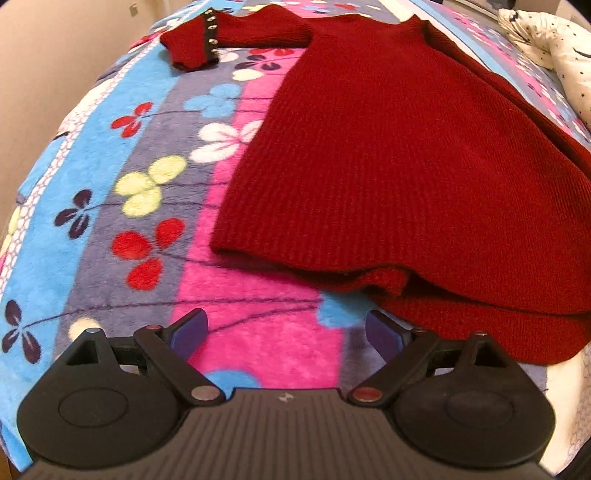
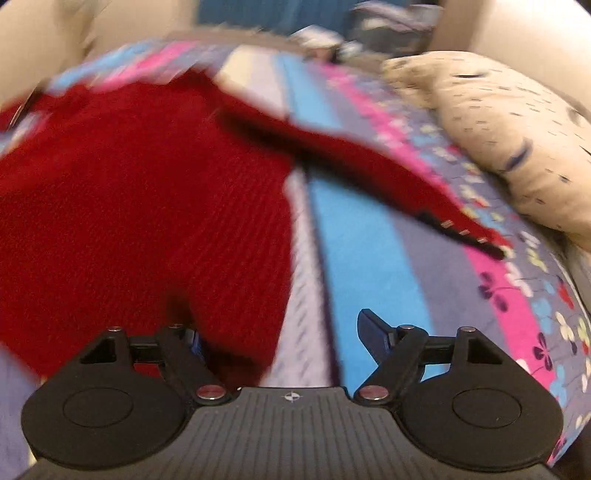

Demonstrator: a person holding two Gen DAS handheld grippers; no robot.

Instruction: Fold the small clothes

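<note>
A dark red knit sweater [image 1: 388, 166] lies spread flat on a flowered fleece blanket [image 1: 110, 155]. One sleeve [image 1: 251, 33] stretches to the far left, its cuff carrying a black strip of metal studs [image 1: 210, 37]. My left gripper [image 1: 286, 325] is open above the blanket just short of the hem, which lies beside its right finger [image 1: 384, 336]. In the blurred right wrist view the sweater [image 2: 129, 203] fills the left side and its other sleeve [image 2: 369, 166] runs out to the right. My right gripper [image 2: 280, 328] is open, with a hem corner lying loosely by its left finger.
A cream pillow with small dark marks [image 1: 554, 48] rests at the blanket's far right, shown larger as the pillow [image 2: 498, 129] in the right wrist view. A beige wall [image 1: 37, 74] borders the bed on the left. Striped blanket [image 2: 369, 258] lies bare right of the sweater.
</note>
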